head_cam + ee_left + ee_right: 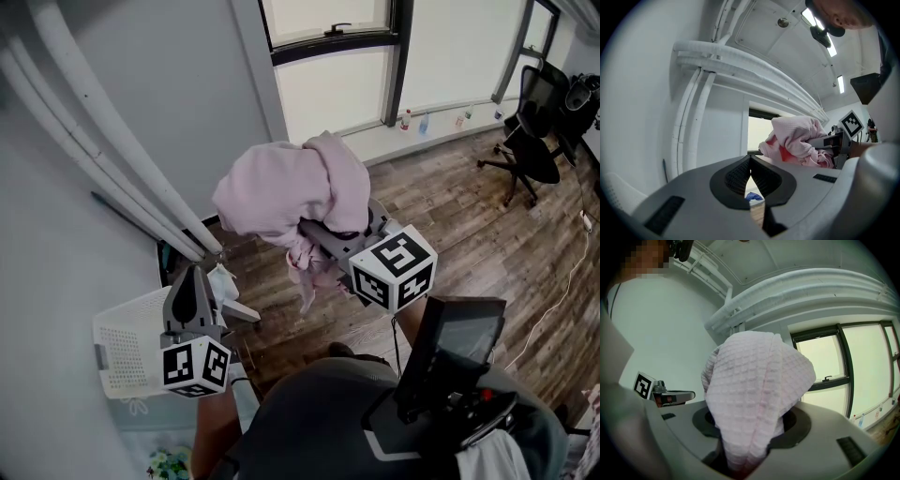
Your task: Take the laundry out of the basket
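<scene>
The head view looks steeply down from above the pink cloth (291, 192), with the wooden floor (469, 234) spread beyond it. The left claw (750, 171) view sits low beside the cloth, a short way off, tilted up past it toward the pipes (740, 58). The right claw (746, 427) view rides directly beneath the cloth, very near, facing up toward the window (862, 366). All three views share the cloth.

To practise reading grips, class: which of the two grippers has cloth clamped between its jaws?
The right gripper: its jaws are closed on the pink waffle-weave cloth. The left gripper is shut with nothing between its jaws.
</scene>
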### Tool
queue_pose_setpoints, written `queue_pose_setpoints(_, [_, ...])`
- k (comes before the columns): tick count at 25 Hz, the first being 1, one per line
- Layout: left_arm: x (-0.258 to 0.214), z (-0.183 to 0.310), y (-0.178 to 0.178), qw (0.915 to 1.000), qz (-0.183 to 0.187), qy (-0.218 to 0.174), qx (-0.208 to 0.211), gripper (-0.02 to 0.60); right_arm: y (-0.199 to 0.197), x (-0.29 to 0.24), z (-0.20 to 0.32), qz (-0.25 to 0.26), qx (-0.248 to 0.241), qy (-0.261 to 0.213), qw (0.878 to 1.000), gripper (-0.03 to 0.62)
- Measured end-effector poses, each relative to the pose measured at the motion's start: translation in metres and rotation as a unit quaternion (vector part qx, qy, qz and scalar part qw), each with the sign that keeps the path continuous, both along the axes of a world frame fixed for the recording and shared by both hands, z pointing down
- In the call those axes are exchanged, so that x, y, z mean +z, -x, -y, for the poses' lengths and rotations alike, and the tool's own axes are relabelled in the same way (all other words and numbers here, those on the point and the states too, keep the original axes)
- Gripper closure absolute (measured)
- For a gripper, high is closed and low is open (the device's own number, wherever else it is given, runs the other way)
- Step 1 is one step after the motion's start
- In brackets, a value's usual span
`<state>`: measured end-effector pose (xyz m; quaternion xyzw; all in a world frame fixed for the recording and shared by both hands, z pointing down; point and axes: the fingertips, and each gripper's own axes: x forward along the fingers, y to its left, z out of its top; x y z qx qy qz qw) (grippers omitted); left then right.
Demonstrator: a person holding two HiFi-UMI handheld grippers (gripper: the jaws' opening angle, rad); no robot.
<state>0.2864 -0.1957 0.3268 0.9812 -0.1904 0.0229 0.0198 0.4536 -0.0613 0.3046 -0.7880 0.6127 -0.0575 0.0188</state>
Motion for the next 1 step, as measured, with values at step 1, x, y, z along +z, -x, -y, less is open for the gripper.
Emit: queue_pose_setpoints(1, [-0.0003,-0.0002,0.0003,1.0,0.0,0.0,0.0,0.574,0.0001,-0.0001,-0.0004,-0.001,0.0,0.0,1.0,0.35])
